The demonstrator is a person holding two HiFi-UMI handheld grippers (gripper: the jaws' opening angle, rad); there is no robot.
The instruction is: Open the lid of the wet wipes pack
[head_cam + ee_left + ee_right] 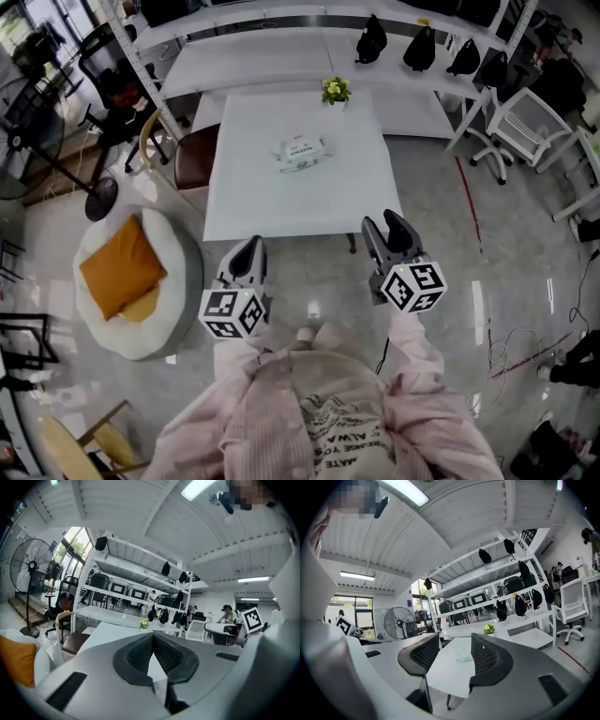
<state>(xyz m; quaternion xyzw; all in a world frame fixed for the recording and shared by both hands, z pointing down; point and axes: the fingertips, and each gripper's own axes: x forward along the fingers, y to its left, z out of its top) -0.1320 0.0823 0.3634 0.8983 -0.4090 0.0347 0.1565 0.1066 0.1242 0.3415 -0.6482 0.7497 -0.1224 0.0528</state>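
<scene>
A white and green wet wipes pack [302,152] lies flat near the middle of the white table [244,206], its lid down; it also shows small between the jaws as the wipes pack [465,657]. My left gripper [247,255] hangs over the floor short of the table's near edge, jaws touching at the tips with nothing in them [152,635]. My right gripper [388,227] is held at the table's near right corner, jaws apart and empty [454,654]. Both are well short of the pack.
A small potted plant [336,90] stands at the table's far edge. A brown chair [192,157] sits at the table's left, and a round cushion with an orange pillow [127,272] lies on the floor. Shelving [281,28] runs behind; a white chair [520,127] is at right.
</scene>
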